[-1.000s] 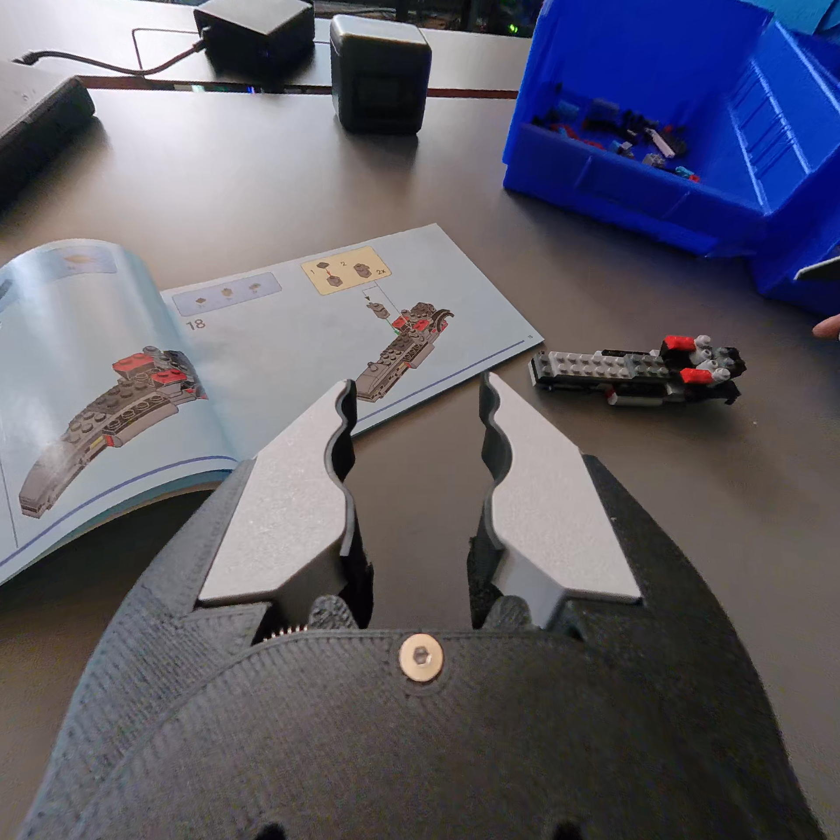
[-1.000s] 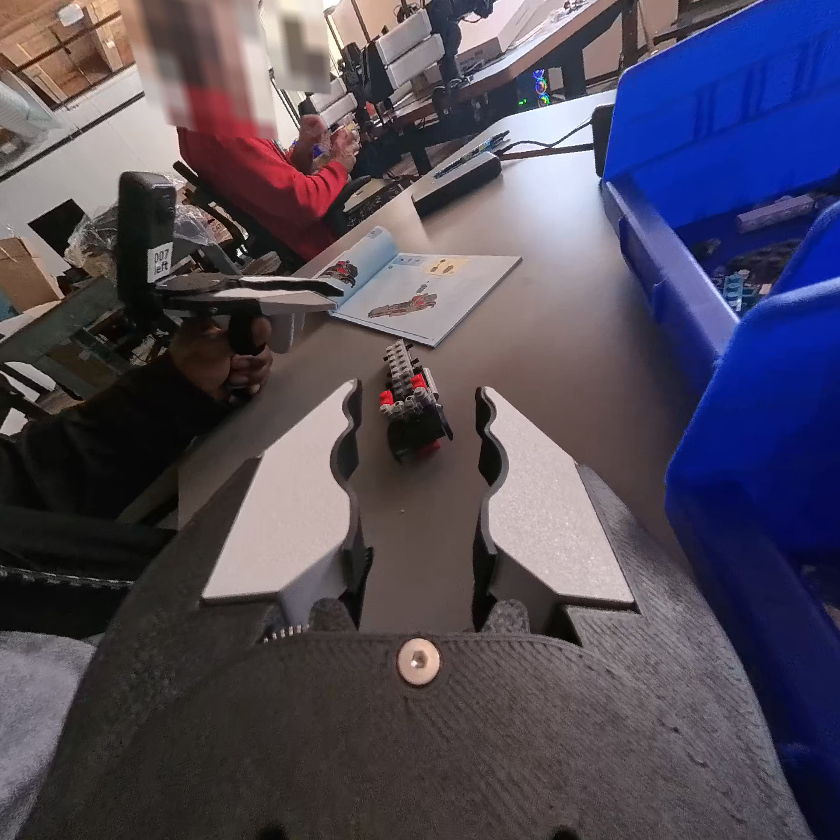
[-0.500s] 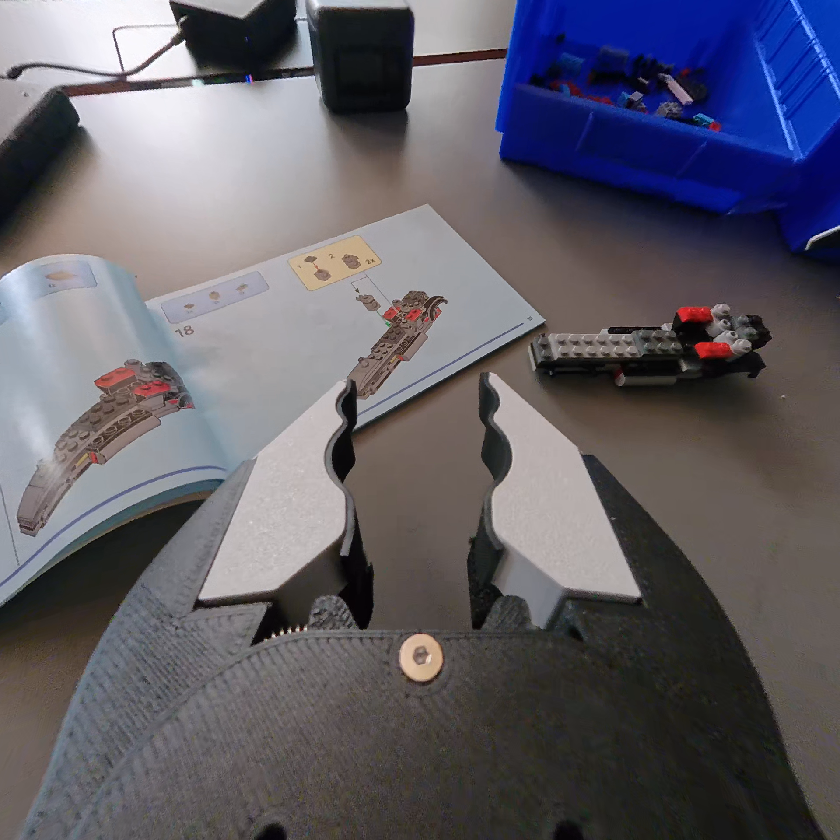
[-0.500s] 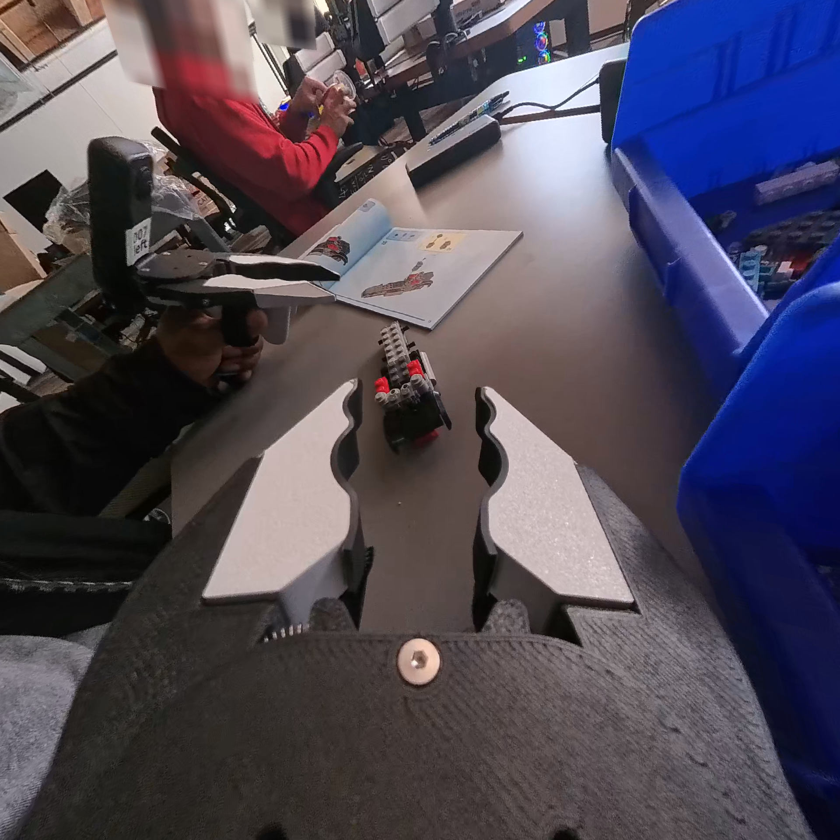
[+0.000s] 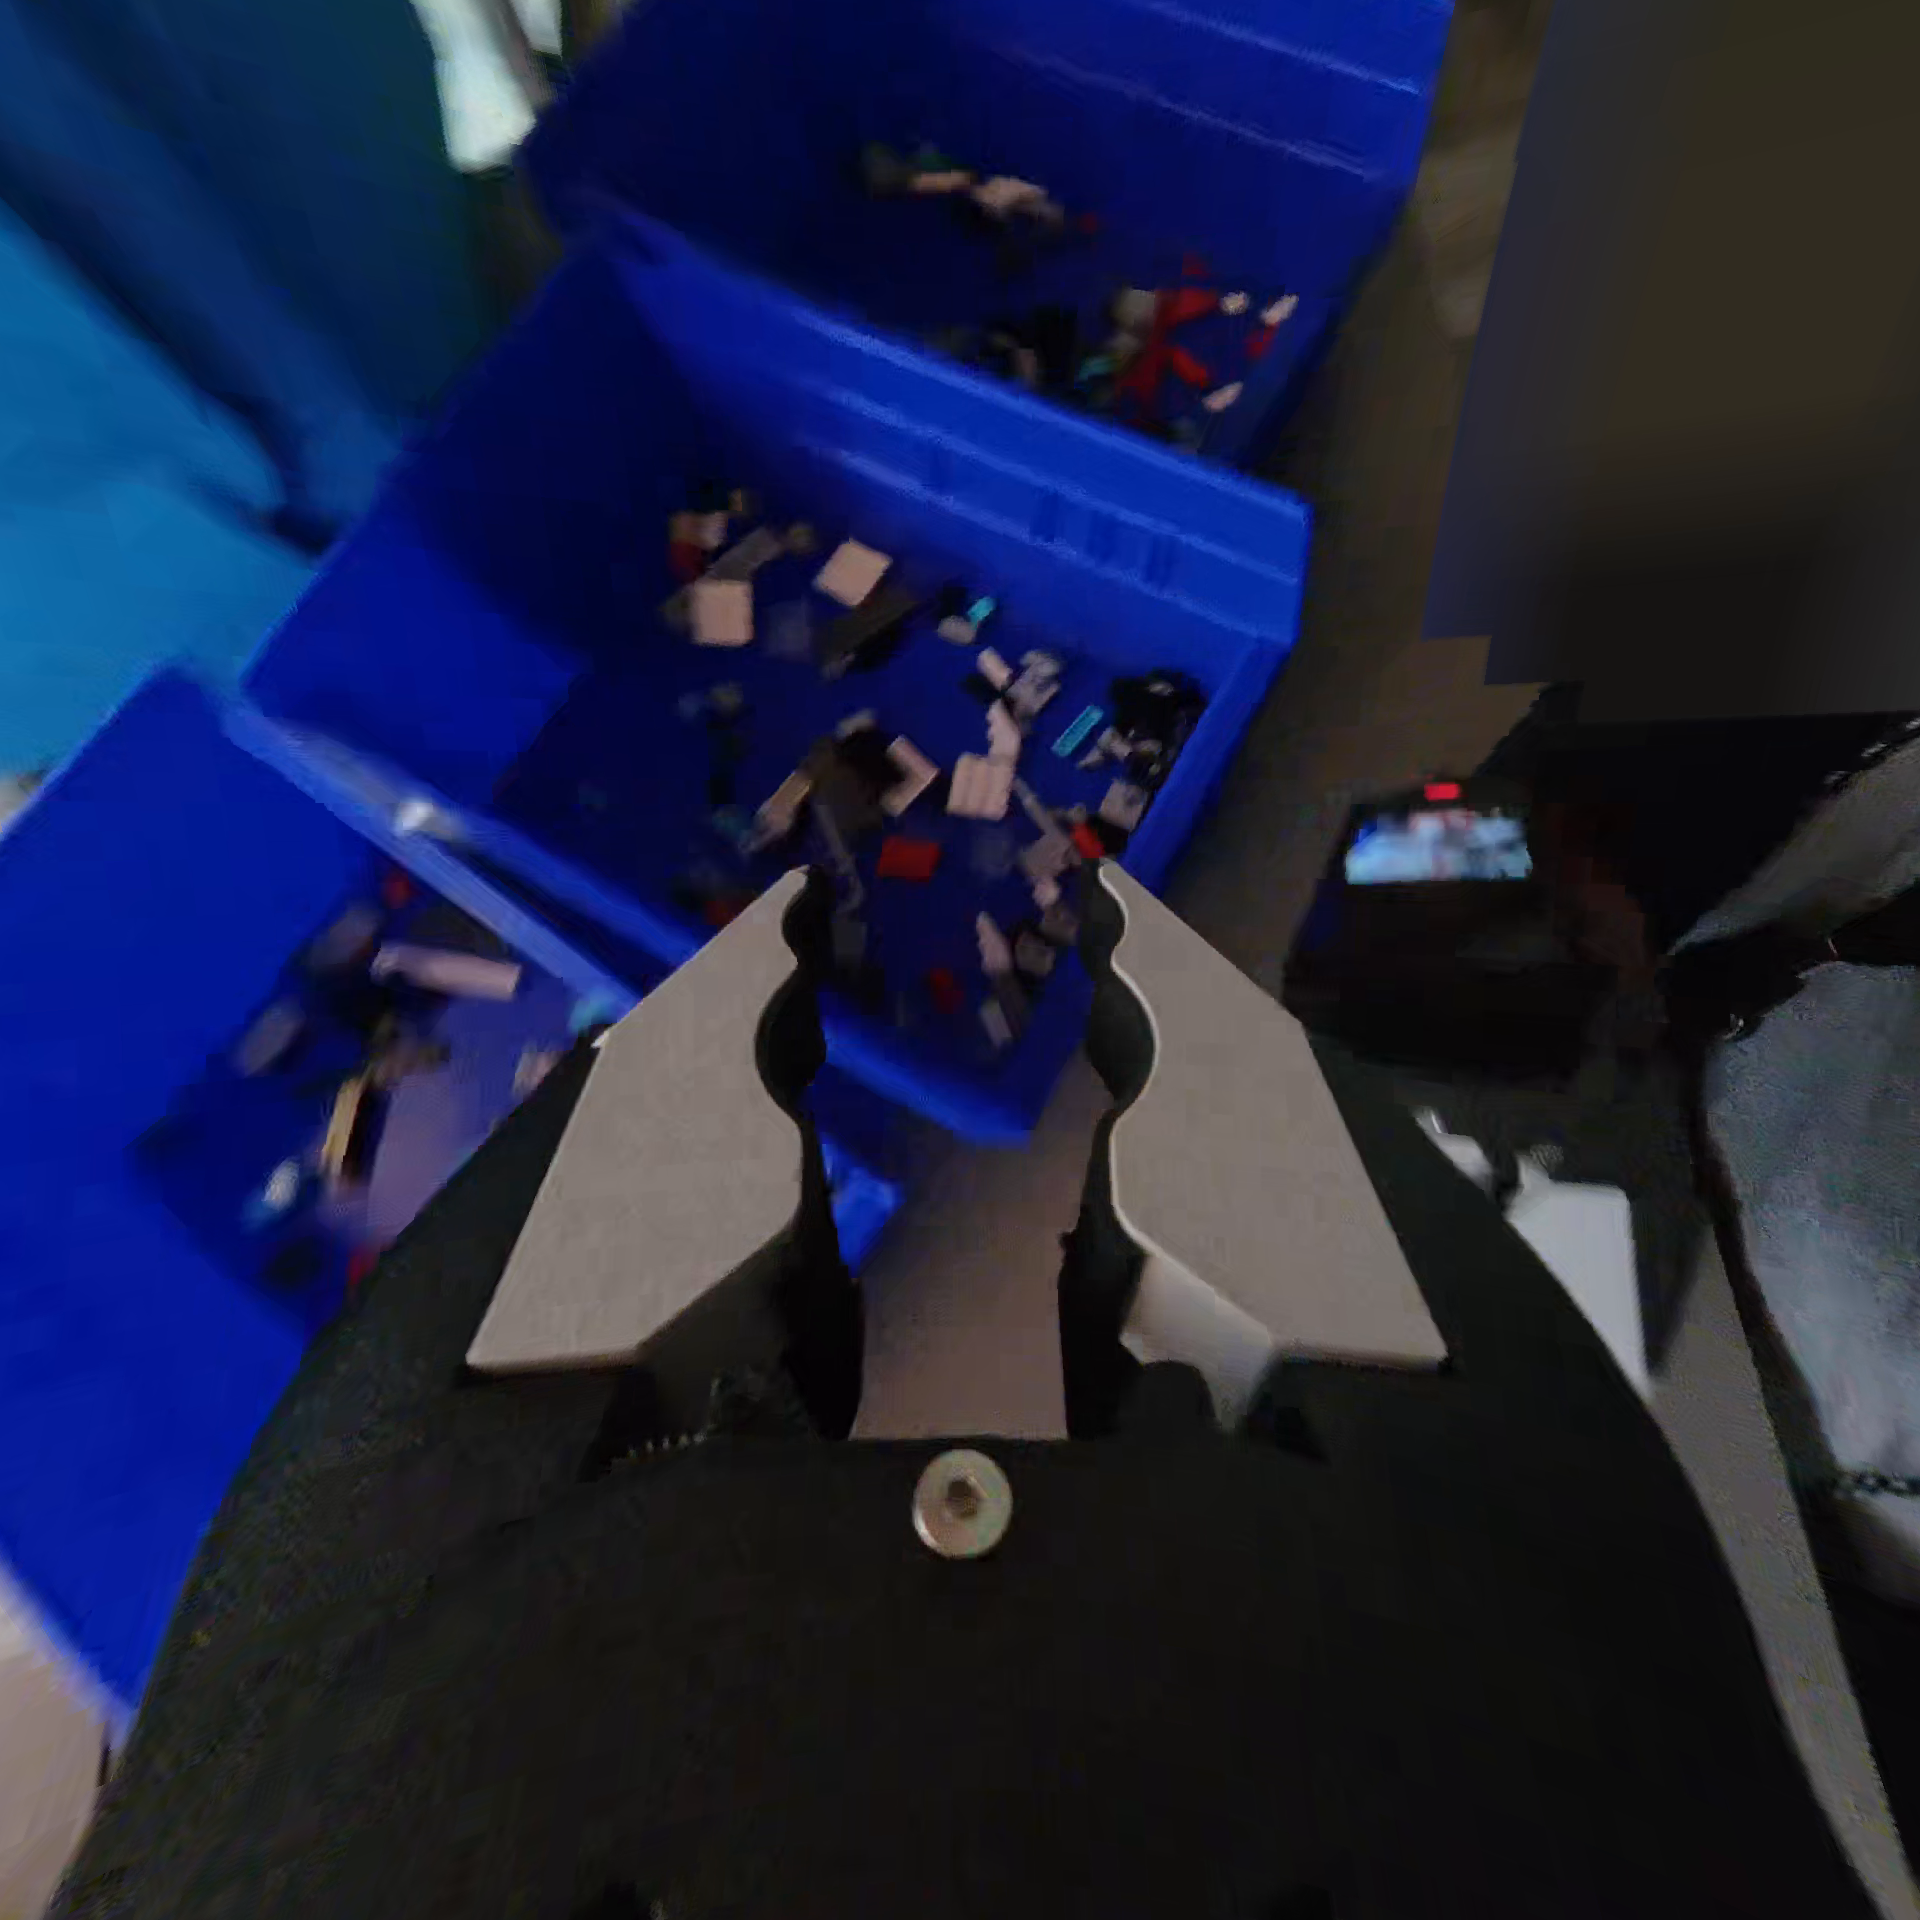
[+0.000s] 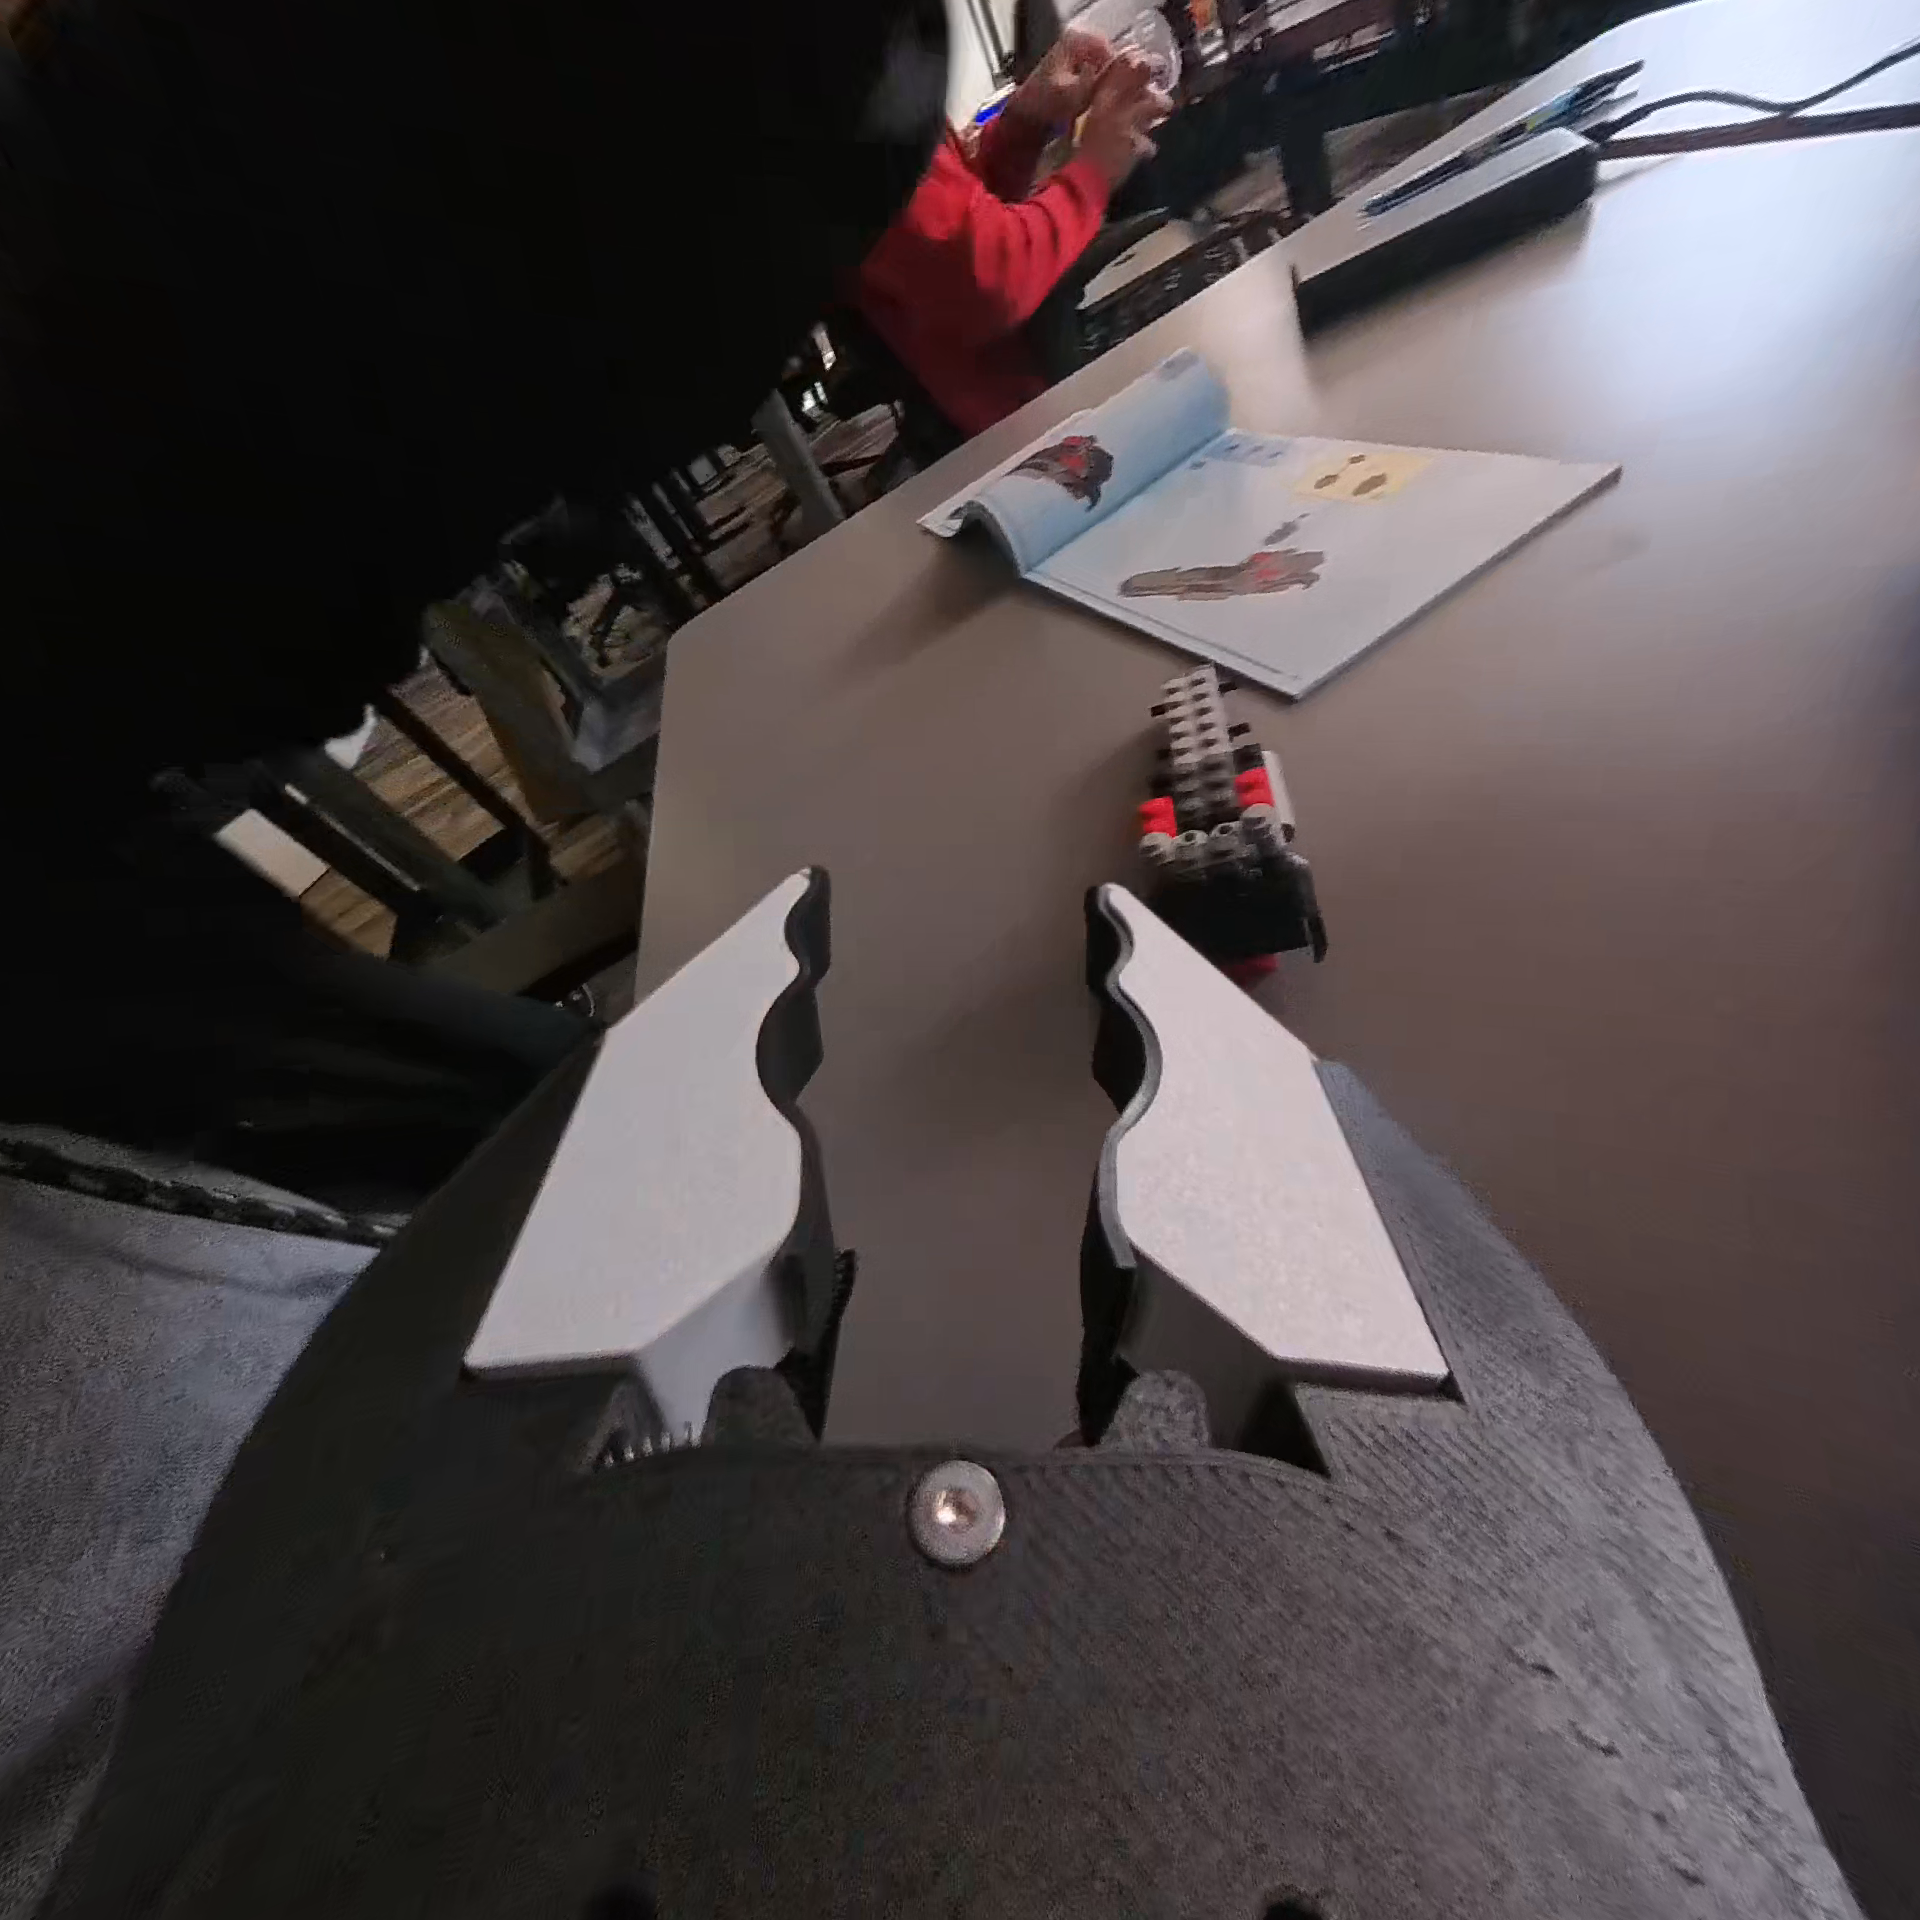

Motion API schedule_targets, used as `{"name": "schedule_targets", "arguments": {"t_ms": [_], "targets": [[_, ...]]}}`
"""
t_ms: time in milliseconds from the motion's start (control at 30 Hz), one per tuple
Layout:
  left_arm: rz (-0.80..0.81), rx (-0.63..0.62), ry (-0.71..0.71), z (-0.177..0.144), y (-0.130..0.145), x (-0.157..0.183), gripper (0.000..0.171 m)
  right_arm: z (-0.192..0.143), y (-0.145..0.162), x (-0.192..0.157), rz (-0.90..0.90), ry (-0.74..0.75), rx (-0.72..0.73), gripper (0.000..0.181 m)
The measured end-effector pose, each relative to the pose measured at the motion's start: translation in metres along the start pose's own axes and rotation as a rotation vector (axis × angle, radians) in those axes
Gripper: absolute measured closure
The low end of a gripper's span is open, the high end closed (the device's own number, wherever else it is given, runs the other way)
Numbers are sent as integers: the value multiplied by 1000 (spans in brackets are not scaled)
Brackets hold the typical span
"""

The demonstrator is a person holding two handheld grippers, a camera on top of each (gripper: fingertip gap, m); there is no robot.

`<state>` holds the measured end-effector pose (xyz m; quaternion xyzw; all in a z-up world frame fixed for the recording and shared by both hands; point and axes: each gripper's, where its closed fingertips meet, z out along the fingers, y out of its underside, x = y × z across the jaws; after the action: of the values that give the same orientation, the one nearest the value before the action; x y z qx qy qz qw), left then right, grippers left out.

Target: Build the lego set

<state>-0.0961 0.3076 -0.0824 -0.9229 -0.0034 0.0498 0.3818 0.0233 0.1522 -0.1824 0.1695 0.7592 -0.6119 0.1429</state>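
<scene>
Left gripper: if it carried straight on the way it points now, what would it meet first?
Probably the loose lego pieces in the middle blue bin; the open left gripper points into it. Motion blur leaves depth unclear.

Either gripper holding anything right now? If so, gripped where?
Nothing held. Left gripper is open above the middle blue bin; right gripper is open, beside the lego model.

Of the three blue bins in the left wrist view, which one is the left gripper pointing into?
The middle blue bin: the open left gripper has its fingertips over its loose pieces. The others lie at lower left and farther back.
</scene>
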Motion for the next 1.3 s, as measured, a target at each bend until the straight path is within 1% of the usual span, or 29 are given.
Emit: {"name": "schedule_targets", "arguments": {"t_ms": [67, 133, 200, 267, 333, 433, 600, 767, 833, 900, 967, 1033, 1100, 1167, 1233, 1300], "targets": [[68, -56, 121, 43, -20, 2, 126, -1, -1, 2, 7, 14, 8, 131], [132, -121, 222, 82, -29, 7, 129, -4, -2, 5, 24, 32, 24, 132], [194, -181, 317, 114, -30, 17, 131, -6, -3, 6, 29, 39, 38, 132], [266, -246, 376, 138, -25, 26, 134, -8, -2, 4, 34, 31, 40, 132], [332, -295, 411, 157, -16, 31, 140, -12, -2, 2, 38, 18, 51, 132], [384, -348, 431, 179, -3, 33, 148, -18, -4, -1, 51, -8, 74, 132], [431, -381, 448, 199, 10, 35, 159, -23, -5, -4, 57, -34, 94, 133], [457, -409, 438, 207, 19, 34, 161, -22, -5, -5, 62, -40, 92, 132], [468, -421, 431, 210, 22, 34, 165, -22, -5, -4, 65, -38, 88, 132], [474, -417, 423, 210, 23, 34, 166, -21, -4, -4, 67, -36, 84, 132], [464, -406, 430, 206, 21, 36, 166, -21, -4, -3, 68, -33, 82, 132], [442, -380, 405, 198, 15, 34, 166, -21, -4, -3, 68, -32, 82, 132], [389, -330, 373, 181, 3, 32, 166, -21, -4, -3, 68, -30, 83, 132], [320, -260, 332, 157, -10, 29, 166, -21, -4, -3, 67, -30, 85, 132], [248, -195, 269, 126, -19, 23, 166, -21, -5, -3, 67, -30, 88, 132], [165, -133, 197, 90, -22, 17, 166, -22, -5, -3, 67, -30, 90, 133]]}}
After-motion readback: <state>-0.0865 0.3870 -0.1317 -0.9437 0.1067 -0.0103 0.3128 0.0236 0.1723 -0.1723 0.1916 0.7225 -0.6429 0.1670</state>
